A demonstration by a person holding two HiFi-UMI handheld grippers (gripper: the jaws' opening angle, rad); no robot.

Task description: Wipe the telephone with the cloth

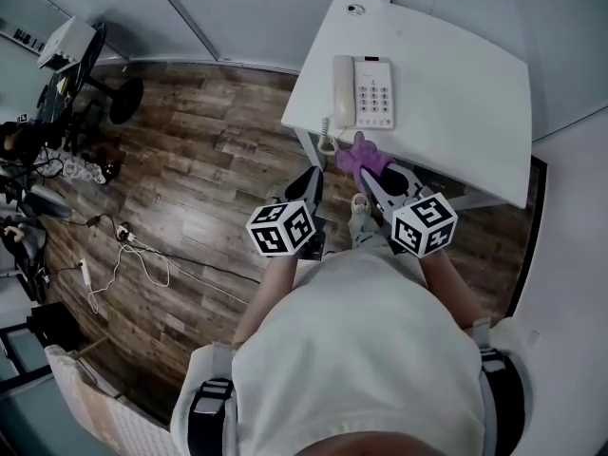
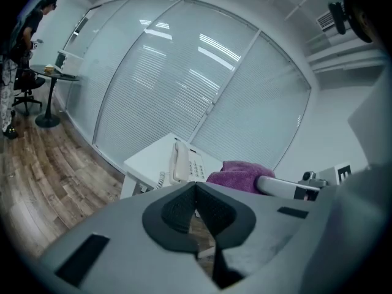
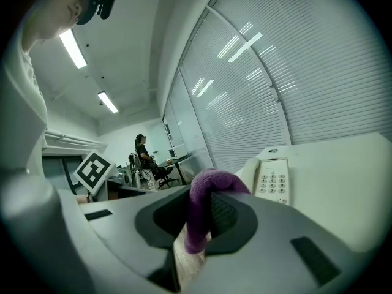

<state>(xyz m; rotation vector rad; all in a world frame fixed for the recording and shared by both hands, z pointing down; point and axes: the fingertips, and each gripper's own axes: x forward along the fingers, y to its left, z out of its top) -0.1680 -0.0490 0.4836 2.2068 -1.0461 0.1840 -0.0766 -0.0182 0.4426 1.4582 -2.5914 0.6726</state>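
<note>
A cream telephone (image 1: 363, 93) with its handset on the cradle lies near the front left of a white table (image 1: 456, 84). It also shows in the left gripper view (image 2: 187, 162) and the right gripper view (image 3: 272, 179). My right gripper (image 1: 372, 174) is shut on a purple cloth (image 1: 363, 161), which hangs just short of the phone's near edge. The cloth (image 3: 202, 210) is pinched between the pads. My left gripper (image 1: 309, 179) is shut with nothing in it, held off the table's left corner over the floor; its pads (image 2: 177, 210) meet.
Wood floor (image 1: 190, 188) with cables and a power strip (image 1: 128, 240) lies to the left. A round table with a white box (image 1: 66, 46) stands far left. A person sits at a desk (image 3: 144, 155) in the distance. Glass walls with blinds (image 2: 184, 84) back the table.
</note>
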